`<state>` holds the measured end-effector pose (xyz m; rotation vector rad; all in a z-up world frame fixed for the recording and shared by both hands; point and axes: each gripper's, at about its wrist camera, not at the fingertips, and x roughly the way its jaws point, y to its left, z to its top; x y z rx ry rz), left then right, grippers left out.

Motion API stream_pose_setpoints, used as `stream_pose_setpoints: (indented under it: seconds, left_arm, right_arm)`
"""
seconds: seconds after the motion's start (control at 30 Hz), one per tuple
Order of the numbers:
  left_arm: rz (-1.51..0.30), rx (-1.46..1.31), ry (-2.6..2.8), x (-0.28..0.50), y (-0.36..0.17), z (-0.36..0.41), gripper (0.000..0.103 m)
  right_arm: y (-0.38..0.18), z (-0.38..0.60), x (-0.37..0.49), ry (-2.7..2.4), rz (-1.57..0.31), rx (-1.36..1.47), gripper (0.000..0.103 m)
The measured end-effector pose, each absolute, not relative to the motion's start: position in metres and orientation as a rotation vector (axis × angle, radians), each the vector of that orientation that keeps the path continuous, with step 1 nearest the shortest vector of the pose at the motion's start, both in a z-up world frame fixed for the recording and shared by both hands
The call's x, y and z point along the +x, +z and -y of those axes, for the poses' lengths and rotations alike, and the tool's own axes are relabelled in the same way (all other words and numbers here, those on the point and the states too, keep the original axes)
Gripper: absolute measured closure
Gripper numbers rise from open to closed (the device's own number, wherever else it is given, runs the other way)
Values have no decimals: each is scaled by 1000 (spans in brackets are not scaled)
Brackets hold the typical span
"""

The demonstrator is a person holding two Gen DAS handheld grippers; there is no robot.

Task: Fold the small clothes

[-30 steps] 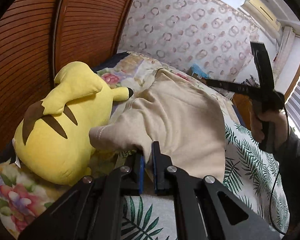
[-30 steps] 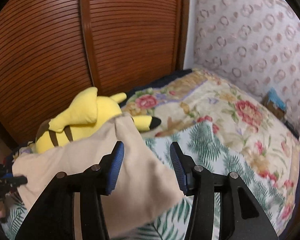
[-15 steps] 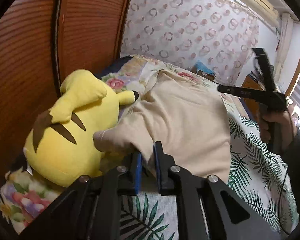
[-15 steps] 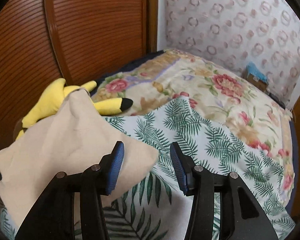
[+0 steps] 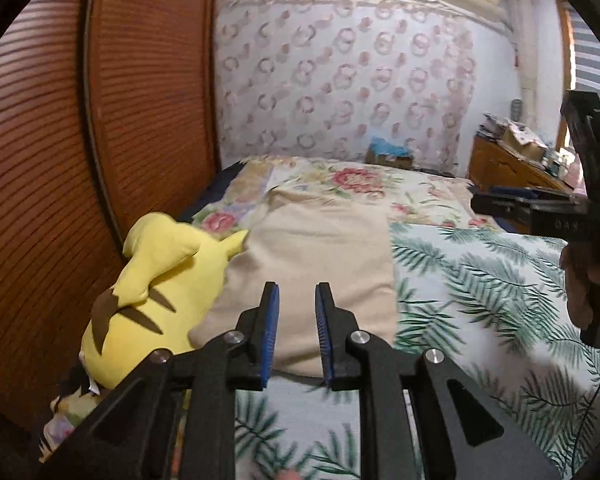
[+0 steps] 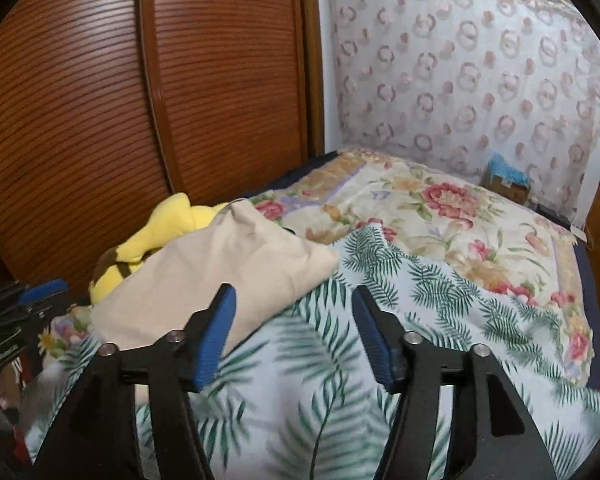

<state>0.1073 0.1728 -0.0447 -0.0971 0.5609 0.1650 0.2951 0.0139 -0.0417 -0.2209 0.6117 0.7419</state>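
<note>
A beige garment (image 5: 320,264) lies folded on the bed, its left edge resting against a yellow plush toy (image 5: 152,296). It also shows in the right wrist view (image 6: 220,276). My left gripper (image 5: 296,336) is open and empty, just in front of the garment's near edge. My right gripper (image 6: 292,336) is open and empty, above the leaf-print sheet (image 6: 340,380) to the right of the garment. The right gripper also shows at the right edge of the left wrist view (image 5: 556,216).
A wooden slatted wardrobe door (image 6: 140,100) stands close behind the plush toy. A floral quilt (image 6: 440,216) covers the far part of the bed. A patterned curtain (image 5: 340,92) hangs at the back. A cluttered wooden cabinet (image 5: 512,164) stands at the far right.
My left gripper has opened and let go of the beige garment, which now lies flat. Both grippers have pulled back from it.
</note>
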Motion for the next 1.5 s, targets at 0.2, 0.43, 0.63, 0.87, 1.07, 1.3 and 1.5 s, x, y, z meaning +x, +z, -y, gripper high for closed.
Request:
stream_pose_setpoints:
  seconds: [0.2,0.43,0.63,0.87,1.07,1.3,1.5]
  left_arm:
    - [-538,-87,111,101,-31,-144,86]
    - [-499,-45,64,97,-13,-105,86]
    - [-475,-62,-14,97,12,-78,85]
    - [-483,-66,-53,99,31,-60,84]
    - [-473,-46,-60,94,41,-50,84]
    - [-458,-38,-62,88,46,-46,83]
    - [-453,-31,-61,86,48,-46,83]
  right_arm:
    - [-36,29,253,673,-581,-193,22]
    - [-28,86,210,523,-533,-148,20]
    - [-6,129,171,394,-467,-82,20]
    - [10,164,138,281,-436,-40,20]
    - [15,179,123,247,-406,-33,20]
    - [16,184,124,222,-394,-27,20]
    - [12,184,125,217,-403,-28,20]
